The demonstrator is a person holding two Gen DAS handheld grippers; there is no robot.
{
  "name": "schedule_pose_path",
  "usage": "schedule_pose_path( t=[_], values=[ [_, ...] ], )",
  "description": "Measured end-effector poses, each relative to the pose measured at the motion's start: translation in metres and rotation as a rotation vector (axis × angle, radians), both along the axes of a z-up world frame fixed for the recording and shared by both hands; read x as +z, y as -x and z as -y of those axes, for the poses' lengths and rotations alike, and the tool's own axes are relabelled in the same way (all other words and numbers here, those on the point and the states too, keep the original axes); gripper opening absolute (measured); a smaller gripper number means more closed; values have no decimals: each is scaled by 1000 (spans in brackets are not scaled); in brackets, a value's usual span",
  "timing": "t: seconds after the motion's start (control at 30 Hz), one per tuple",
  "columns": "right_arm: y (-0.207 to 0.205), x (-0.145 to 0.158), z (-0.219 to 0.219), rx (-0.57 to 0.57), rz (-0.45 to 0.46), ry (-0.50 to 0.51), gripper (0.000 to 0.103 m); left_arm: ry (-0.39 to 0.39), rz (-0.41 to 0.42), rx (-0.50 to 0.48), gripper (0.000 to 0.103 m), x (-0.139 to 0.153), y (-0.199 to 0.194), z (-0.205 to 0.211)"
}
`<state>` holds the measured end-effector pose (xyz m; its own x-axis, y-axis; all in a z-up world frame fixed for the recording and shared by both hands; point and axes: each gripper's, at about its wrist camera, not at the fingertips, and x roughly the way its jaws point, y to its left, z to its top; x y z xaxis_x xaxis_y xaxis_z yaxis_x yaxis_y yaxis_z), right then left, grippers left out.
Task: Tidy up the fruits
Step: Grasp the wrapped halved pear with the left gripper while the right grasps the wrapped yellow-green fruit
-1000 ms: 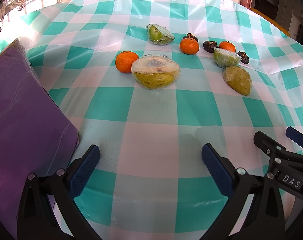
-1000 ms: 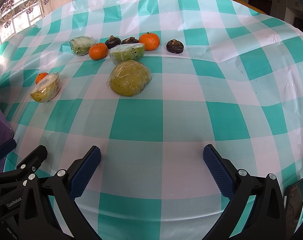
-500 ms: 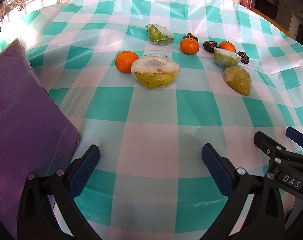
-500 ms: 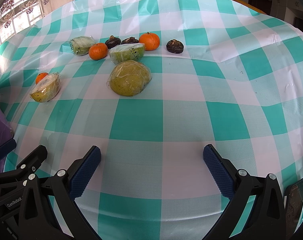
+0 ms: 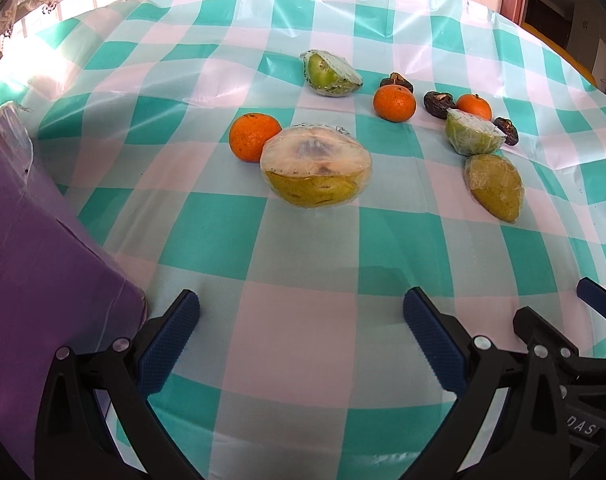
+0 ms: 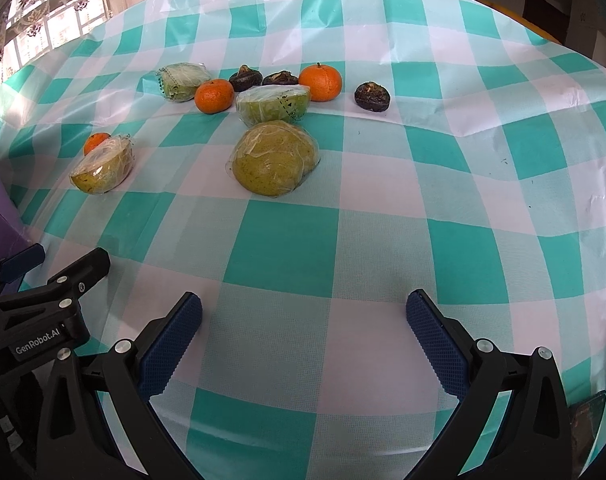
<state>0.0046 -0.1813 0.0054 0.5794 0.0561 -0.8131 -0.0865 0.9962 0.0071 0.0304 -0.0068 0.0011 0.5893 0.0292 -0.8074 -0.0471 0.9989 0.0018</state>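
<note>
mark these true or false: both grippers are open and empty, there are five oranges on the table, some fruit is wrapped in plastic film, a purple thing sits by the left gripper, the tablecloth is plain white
1. Left gripper and right gripper are open and empty. True.
2. Five oranges. False: three oranges, at and.
3. Some fruit is film-wrapped. True, such as the cut fruit.
4. A purple thing sits beside the left gripper. True.
5. The tablecloth is plain white. False: teal and white checks.
</note>
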Motion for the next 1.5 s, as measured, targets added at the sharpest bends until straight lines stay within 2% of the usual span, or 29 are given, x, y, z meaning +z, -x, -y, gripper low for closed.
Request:
schedule_pose_path(
  t=[0.13, 0.27, 0.47, 0.53, 0.57, 0.6, 0.67, 0.83, 1.13, 1.27, 1.5],
  values=[
    [-27, 1, -1, -12, 5, 2, 99, -1, -7, -22, 102, 1, -25, 7],
    [-55, 3, -8, 6, 28, 4, 85, 1, -9, -5, 101, 2, -53, 6],
    [-75, 4, -19, 60, 43, 3, 76, 3, -9, -6, 101, 2, -87, 1],
    [-77, 5, -21, 73, 45, -3, 74, 0, 5, -10, 95, 3, -91, 0],
    [-77, 6, -21, 76, 49, -4, 70, -2, 18, -13, 87, 4, -92, 0],
    [-76, 7, -23, 86, 56, -6, 61, -4, 29, -13, 77, 5, -91, 0],
    [-75, 7, -23, 84, 59, -3, 59, -7, 49, -31, 62, 8, -88, 3],
    [-75, 8, -17, 64, 60, -29, 58, 34, 67, -26, 61, 10, -73, 1],
    [-58, 11, 8, 36, 70, -248, 58, 128, 128, -10, 61, 14, -17, -1],
    [-42, 11, 7, 29, 68, -274, 58, 165, 127, -4, 61, 12, 9, -5],
    [-4, 11, -3, 56, 62, -275, 58, 170, 118, -15, 61, 9, 55, -10]
  ],
)
